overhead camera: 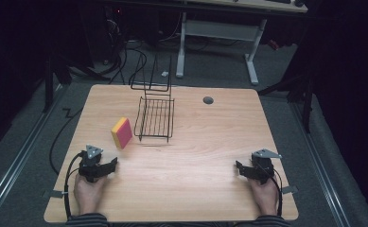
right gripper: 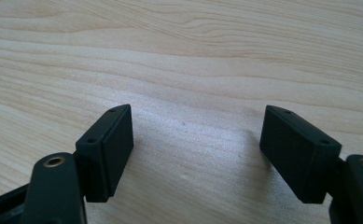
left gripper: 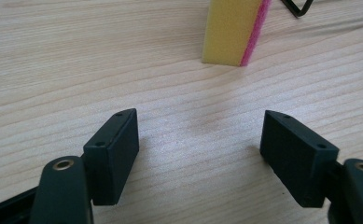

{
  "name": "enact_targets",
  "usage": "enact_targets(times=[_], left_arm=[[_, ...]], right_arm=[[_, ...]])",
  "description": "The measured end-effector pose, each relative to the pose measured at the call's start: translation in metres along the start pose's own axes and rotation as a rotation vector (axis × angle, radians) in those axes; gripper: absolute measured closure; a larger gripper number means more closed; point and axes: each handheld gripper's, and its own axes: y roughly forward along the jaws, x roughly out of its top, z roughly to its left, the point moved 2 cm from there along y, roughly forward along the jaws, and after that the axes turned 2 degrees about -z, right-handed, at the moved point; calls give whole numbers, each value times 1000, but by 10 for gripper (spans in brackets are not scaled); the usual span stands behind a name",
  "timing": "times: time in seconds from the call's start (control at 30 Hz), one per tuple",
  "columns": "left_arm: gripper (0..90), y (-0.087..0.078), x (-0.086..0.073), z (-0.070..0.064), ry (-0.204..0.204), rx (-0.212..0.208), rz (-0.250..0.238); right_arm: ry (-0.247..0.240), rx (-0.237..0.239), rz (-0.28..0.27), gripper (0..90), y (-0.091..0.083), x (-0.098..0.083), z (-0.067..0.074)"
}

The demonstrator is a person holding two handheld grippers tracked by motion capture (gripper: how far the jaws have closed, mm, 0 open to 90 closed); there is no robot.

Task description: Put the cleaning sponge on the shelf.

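High view: I see the sponge (overhead camera: 121, 132) standing on the table (overhead camera: 196, 189) beside the rack (overhead camera: 155, 118), ahead of my left gripper (overhead camera: 109, 166); right gripper (overhead camera: 240, 169) well apart. Left gripper view: jaws parted, empty, sponge (left gripper: 233, 30) upright ahead, no lettering readable. Right gripper view: jaws parted over bare wood.

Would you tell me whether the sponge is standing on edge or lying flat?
Standing on edge: the sponge rises from the table on a narrow side.
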Motion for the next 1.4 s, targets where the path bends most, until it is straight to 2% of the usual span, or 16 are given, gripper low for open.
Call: enact_targets(times=[0.5, 0.6, 0.77, 0.83, 1.23, 1.4], left_arm=[[271, 0, 0, 0, 1, -10, 0], [234, 1, 1, 3, -33, -40, -4], [188, 4, 3, -2, 17, -17, 18], [158, 5, 3, -3, 14, -17, 21], [149, 5, 3, -3, 17, -25, 22], [111, 4, 3, -2, 11, -28, 20]], right_arm=[[1, -3, 1, 260, 0, 0, 0], [2, -3, 1, 260, 0, 0, 0], [2, -3, 1, 261, 0, 0, 0], [1, -3, 1, 260, 0, 0, 0], [2, -3, 1, 260, 0, 0, 0], [2, -2, 2, 260, 0, 0, 0]])
